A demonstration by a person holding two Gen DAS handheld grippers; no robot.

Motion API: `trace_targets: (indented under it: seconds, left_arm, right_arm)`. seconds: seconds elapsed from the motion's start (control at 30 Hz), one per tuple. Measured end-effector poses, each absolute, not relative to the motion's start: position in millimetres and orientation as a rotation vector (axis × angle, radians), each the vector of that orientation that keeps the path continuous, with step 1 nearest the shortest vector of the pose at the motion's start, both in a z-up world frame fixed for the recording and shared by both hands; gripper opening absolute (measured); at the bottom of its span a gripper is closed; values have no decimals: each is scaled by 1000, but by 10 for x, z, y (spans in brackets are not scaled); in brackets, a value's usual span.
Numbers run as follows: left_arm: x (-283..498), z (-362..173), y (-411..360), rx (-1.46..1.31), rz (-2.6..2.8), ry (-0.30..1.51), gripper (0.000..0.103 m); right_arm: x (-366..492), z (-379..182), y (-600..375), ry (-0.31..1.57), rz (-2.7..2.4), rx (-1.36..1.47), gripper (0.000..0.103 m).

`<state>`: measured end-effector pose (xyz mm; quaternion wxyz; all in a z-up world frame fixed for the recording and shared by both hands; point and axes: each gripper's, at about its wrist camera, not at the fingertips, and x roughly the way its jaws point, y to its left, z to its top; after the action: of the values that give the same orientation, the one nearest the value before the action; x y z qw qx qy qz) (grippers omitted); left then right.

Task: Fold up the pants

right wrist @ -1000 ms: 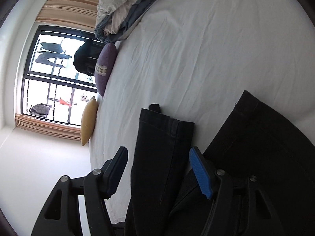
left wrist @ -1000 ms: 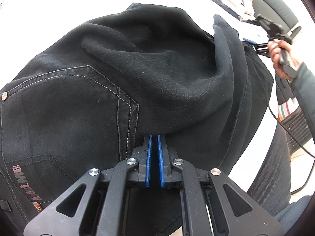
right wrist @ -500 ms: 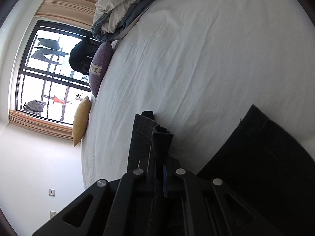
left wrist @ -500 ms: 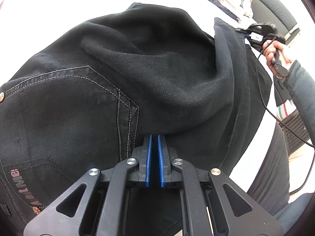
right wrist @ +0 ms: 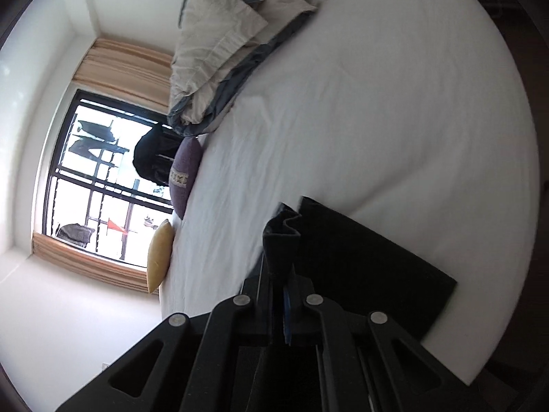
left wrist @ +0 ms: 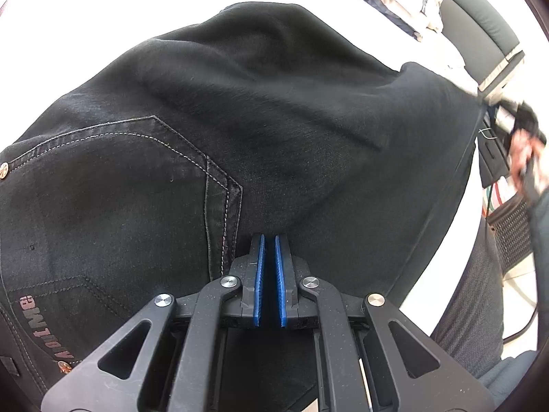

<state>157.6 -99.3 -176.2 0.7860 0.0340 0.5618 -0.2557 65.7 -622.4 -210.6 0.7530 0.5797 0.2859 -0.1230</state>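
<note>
I see both sets of jaws clamped on the black pants (left wrist: 260, 130): left gripper (left wrist: 268, 245) at the seat, right gripper (right wrist: 279, 274) at a hem above the bed (right wrist: 377, 103).

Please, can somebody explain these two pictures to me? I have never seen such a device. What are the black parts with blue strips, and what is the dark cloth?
No robot here: a person holds one hand-held claw in each hand, each with a camera looking along its fingers. The left camera shows the left claw shut on black pants. The right camera shows the right claw pinching a pant leg end. The pants lie on a bed with white sheet.
</note>
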Motion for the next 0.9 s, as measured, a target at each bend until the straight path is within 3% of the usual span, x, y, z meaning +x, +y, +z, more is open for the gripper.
trace_targets:
  seconds: [0.1,0.43,0.6,0.8,0.9]
  left_arm:
    - [1581,-1761,-993,71,-552,1214,7]
    - [1613,-1736,-1026,64,-531,1226,7]
    - [1602,-1758,-980,51,-536,1225,7]
    - [1595,-1762,-952,58,-533,1224,7]
    - [1575,-1717,-978,72,-520,1218,7]
  right_arm:
    - [457,-2505,-6256,659,-313,1320,4]
    - [600,-2026,-6182,622,-305,1145,4]
    - [507,-2370,-6240,686,-364,1231,4]
    - [415,-2359,-6262,706,-411,1246,6]
    - [411,-2233,-6251,745,-452,1184,17]
